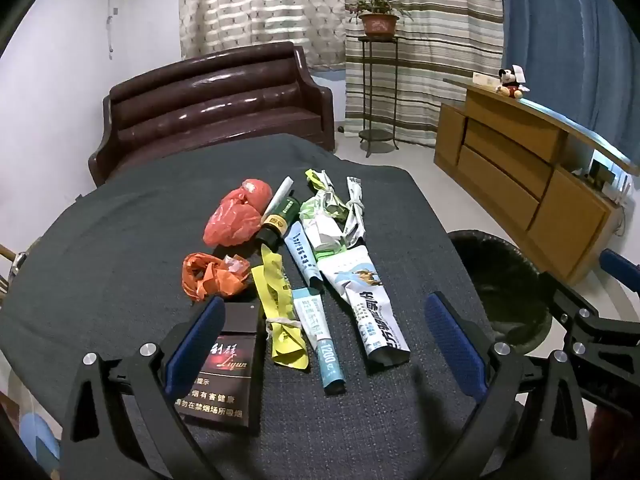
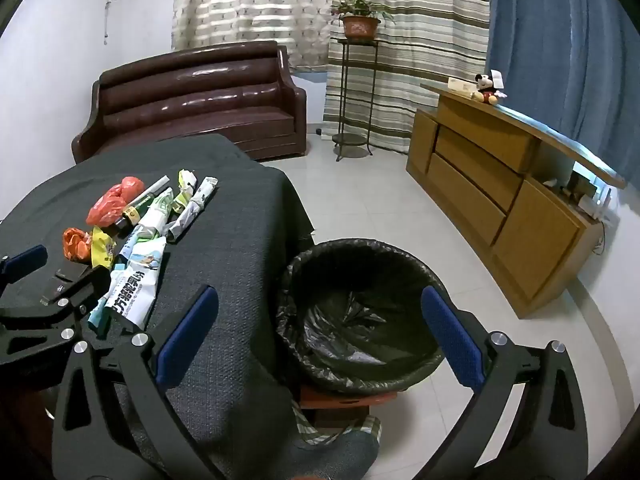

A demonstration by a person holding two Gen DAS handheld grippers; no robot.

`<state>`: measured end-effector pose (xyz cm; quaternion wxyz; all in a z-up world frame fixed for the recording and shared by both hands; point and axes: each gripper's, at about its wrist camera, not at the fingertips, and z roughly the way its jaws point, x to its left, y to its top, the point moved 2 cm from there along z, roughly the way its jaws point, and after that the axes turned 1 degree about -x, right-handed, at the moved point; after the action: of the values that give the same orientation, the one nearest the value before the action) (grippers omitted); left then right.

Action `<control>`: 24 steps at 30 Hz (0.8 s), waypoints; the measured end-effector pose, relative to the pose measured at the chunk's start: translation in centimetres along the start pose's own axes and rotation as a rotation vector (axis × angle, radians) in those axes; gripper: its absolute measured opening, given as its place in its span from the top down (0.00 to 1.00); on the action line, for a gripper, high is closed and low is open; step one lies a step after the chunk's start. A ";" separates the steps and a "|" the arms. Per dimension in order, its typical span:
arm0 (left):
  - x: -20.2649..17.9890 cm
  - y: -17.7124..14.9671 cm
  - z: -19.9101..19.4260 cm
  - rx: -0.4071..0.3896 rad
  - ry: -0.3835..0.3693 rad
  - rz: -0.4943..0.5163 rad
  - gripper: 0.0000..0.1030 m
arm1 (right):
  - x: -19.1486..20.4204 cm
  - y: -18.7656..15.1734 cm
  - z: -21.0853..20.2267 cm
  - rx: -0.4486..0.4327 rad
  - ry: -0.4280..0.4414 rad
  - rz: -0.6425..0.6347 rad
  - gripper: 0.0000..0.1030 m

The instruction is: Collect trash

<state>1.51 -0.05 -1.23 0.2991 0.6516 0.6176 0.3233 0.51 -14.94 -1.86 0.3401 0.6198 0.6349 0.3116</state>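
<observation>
Both hand-held grippers, left [image 1: 320, 344] and right [image 2: 316, 340], are held spread and empty. Trash is heaped mid-frame on the counter [image 1: 120, 220], the cigarette pack [image 1: 224, 376] nearest the left fingers, while the lined bin [image 2: 356, 320] is seen at lower centre. No piece is yet grasped; a first pick is judged due.

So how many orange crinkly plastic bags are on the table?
2. One red-orange bag lies at the far left of the pile beside the dark bottle; a smaller crumpled orange bag sits nearer, just beyond the cigarette pack.

Even, cool indoor light; daylight glows through the striped beige curtains [image 1: 420, 40] beyond the tongs. Glare streaks the glossy brown leather sofa [image 2: 192, 96]. Fisheye edges bend and darken.
</observation>
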 end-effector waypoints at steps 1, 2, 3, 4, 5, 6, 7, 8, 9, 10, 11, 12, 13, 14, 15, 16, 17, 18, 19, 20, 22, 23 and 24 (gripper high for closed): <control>0.0 0.0 0.0 -0.001 0.002 -0.001 0.06 | 0.0 0.0 0.0 -0.001 0.001 0.001 0.04; 0.0 0.0 0.0 0.000 0.001 -0.001 0.06 | 0.0 0.0 0.0 -0.001 0.001 0.001 0.04; 0.0 0.0 0.0 0.000 0.001 -0.001 0.06 | 0.0 0.0 0.0 -0.002 0.002 0.001 0.04; 0.0 0.0 0.0 0.000 0.001 -0.001 0.06 | 0.0 0.0 0.0 0.000 0.001 0.001 0.04; 0.0 0.0 0.0 0.000 0.000 -0.001 0.06 | 0.0 0.0 0.0 -0.001 0.001 0.001 0.04; 0.0 0.0 0.0 -0.001 0.001 -0.001 0.06 | -0.1 0.0 0.0 -0.001 0.002 0.002 0.04; 0.0 0.0 0.0 0.000 0.001 -0.002 0.06 | -0.1 0.0 0.0 -0.002 0.003 0.003 0.04; 0.0 0.0 0.0 0.002 0.000 -0.003 0.05 | -0.1 0.0 -0.1 -0.002 0.004 0.004 0.04; 0.0 0.0 0.0 0.003 -0.002 -0.004 0.06 | -0.1 0.0 -0.1 -0.003 0.005 0.005 0.04; 0.0 0.0 0.0 0.004 -0.004 -0.005 0.06 | 0.0 -0.1 0.2 0.004 0.000 0.001 0.04; 0.0 0.0 0.0 0.005 -0.004 -0.004 0.05 | 0.0 -0.1 0.2 0.004 0.000 0.000 0.04; 0.0 0.0 -0.1 0.006 -0.005 -0.005 0.06 | -0.1 -0.1 0.3 0.006 0.001 0.001 0.04; 0.0 0.0 -0.1 0.007 -0.007 -0.006 0.06 | -0.1 -0.1 0.3 0.006 0.001 0.001 0.04; 0.0 0.0 0.0 0.002 0.000 -0.001 0.06 | -0.1 -0.1 0.2 0.006 0.002 0.002 0.04; 0.0 0.0 0.0 0.002 0.000 -0.002 0.06 | -0.1 -0.1 0.2 0.007 0.002 0.002 0.04; 0.0 0.0 0.0 0.003 0.000 -0.003 0.06 | -0.1 -0.1 0.2 0.007 0.003 0.001 0.04; 0.0 0.0 0.0 0.002 0.001 -0.002 0.05 | 0.0 -0.1 0.1 0.007 0.003 0.001 0.04; 0.0 0.0 0.0 0.003 0.001 -0.004 0.06 | 0.0 -0.1 0.1 0.006 0.002 0.000 0.04; 0.0 0.0 0.0 0.003 0.001 -0.006 0.06 | 0.0 -0.1 0.0 0.005 0.002 0.000 0.04; 0.1 0.0 -0.1 0.003 0.001 -0.008 0.06 | 0.0 -0.1 0.1 0.005 0.002 0.001 0.04; 0.0 -0.1 -0.1 0.003 0.001 -0.010 0.06 | -0.1 -0.1 0.3 0.008 0.001 0.003 0.04; 0.0 -0.1 -0.2 0.004 0.000 -0.010 0.06 | -0.1 -0.1 0.3 0.009 0.001 0.003 0.04; 0.0 -0.1 -0.2 0.004 0.000 -0.011 0.06 | -0.1 -0.2 0.3 0.009 0.001 0.003 0.04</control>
<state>1.23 -0.03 -1.19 0.2997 0.6489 0.6218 0.3202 0.64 -15.05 -2.14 0.3365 0.6219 0.6356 0.3098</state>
